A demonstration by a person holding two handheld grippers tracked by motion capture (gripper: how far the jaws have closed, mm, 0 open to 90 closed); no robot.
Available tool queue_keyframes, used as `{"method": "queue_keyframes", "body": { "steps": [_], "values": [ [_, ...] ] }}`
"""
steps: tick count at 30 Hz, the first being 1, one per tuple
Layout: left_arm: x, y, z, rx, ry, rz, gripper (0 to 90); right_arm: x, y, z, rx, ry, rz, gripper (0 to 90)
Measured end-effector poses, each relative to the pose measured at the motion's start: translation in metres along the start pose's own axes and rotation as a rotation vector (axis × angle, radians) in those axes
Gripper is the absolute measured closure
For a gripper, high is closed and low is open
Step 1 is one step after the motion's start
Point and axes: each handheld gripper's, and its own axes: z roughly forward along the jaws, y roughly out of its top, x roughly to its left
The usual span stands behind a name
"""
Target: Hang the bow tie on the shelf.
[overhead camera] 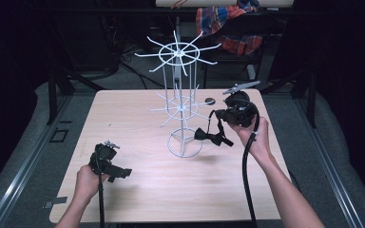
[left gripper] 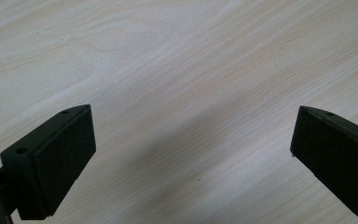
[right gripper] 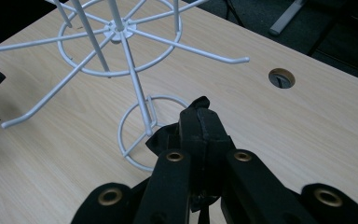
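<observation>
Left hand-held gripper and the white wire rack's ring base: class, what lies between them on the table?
Only bare wooden table between the left hand-held gripper and the white wire rack's ring base, seen in the high view.

Black bow tie (overhead camera: 209, 136) aloft beside white wire rack (overhead camera: 180, 102).

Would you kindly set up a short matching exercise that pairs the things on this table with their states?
Things:
1. left tongs
2. right tongs
3. black bow tie
4. white wire rack

States:
A. hangs by its strap, clear of the table
B. stands upright on a ring base
C. open, nothing between them
D. shut on a black strap

Pairs: 1-C, 2-D, 3-A, 4-B
</observation>
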Motion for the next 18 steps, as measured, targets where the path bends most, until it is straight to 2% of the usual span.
{"method": "queue_keyframes", "body": {
  "steps": [18],
  "values": [
    [-0.002,0.002,0.002,0.0,-0.005,0.012,0.1,0.019,0.007,-0.008,-0.021,0.026,-0.011,90.0]
  ]
}}
